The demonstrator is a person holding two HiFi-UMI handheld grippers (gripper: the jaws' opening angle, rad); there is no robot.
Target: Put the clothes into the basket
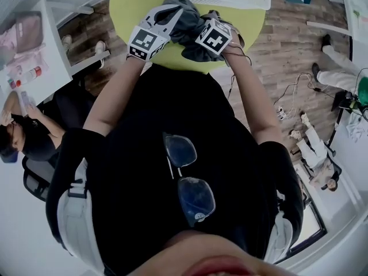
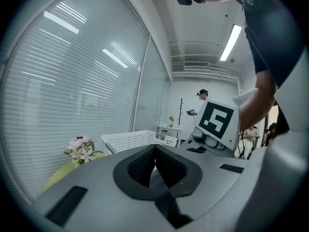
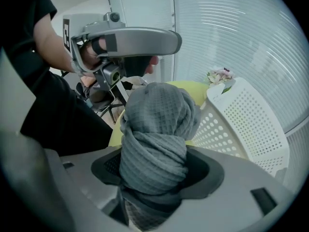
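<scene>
Cloth (image 3: 155,129) fills right tongs (image 3: 153,178), partly hiding basket (image 3: 241,124).
</scene>
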